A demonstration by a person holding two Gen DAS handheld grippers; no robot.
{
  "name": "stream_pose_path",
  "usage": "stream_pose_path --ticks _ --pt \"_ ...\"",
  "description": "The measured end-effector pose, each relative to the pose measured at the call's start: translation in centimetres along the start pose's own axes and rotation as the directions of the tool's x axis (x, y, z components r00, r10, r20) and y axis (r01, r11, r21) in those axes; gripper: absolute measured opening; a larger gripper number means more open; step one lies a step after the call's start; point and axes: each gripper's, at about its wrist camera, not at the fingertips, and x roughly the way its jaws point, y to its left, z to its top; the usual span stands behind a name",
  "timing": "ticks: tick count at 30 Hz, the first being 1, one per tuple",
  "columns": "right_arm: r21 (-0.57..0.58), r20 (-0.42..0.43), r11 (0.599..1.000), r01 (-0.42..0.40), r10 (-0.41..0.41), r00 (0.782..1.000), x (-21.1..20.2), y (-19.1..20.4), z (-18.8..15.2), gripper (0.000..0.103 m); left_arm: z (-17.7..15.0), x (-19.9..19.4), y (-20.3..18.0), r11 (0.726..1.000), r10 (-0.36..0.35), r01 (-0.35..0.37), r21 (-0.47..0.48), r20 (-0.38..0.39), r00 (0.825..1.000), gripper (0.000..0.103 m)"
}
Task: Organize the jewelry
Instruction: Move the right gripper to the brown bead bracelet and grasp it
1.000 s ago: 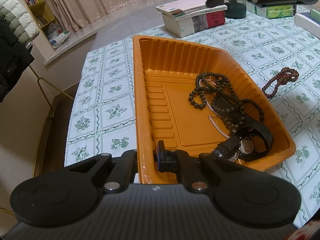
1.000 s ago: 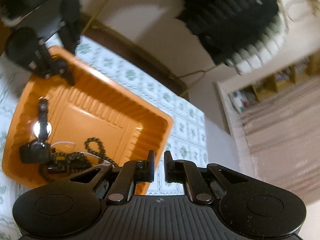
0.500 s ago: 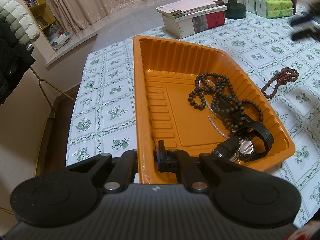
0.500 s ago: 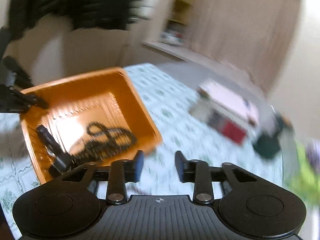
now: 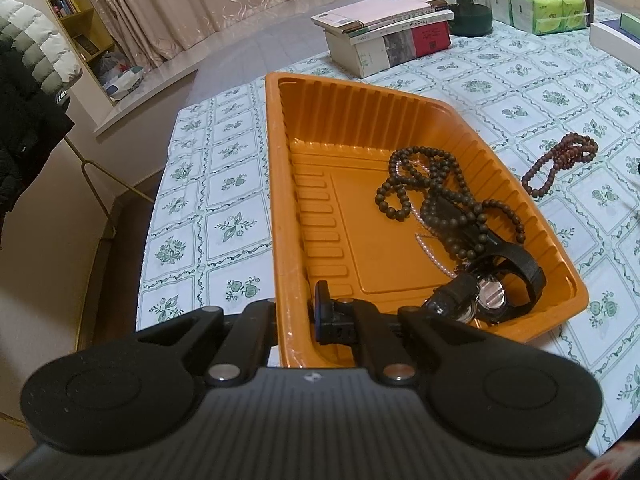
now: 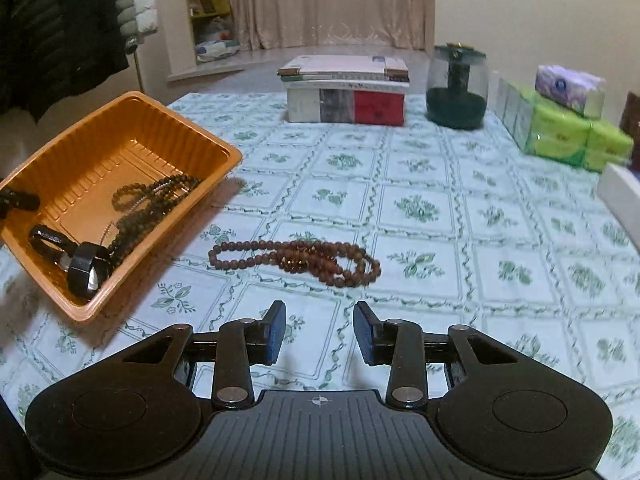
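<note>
Right wrist view: right tool [image 6: 320, 332] agape, empty, facing reddish beads [image 6: 296, 258]; left tool [image 5: 294, 312] pinching orange tray [image 5: 276, 200] wall.

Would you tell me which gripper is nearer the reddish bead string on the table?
Right. The right gripper is open just short of the reddish bead string; the left gripper clamps the orange tray wall, across the tray.

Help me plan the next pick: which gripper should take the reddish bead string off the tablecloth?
Right. The right gripper is open and faces the reddish bead string; the left gripper clamps the orange tray wall.
</note>
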Motion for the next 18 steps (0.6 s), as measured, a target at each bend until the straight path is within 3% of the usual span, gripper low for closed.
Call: stream_pose_path --ticks 5,18 --pt "-0.023 0.011 1.0 0.011 -0.011 1.0 0.7 0.2 -0.1 0.038 0.1 -0.1 -0.1 1.0 0.003 -0.003 0.007 -0.002 1.0 0.003" --pt "-0.275 0.004 0.96 0.055 -0.056 0.998 5.1 1.0 0.8 0.037 0.1 -0.1 -0.1 1.0 0.003 -0.003 0.01 -0.007 1.0 0.003"
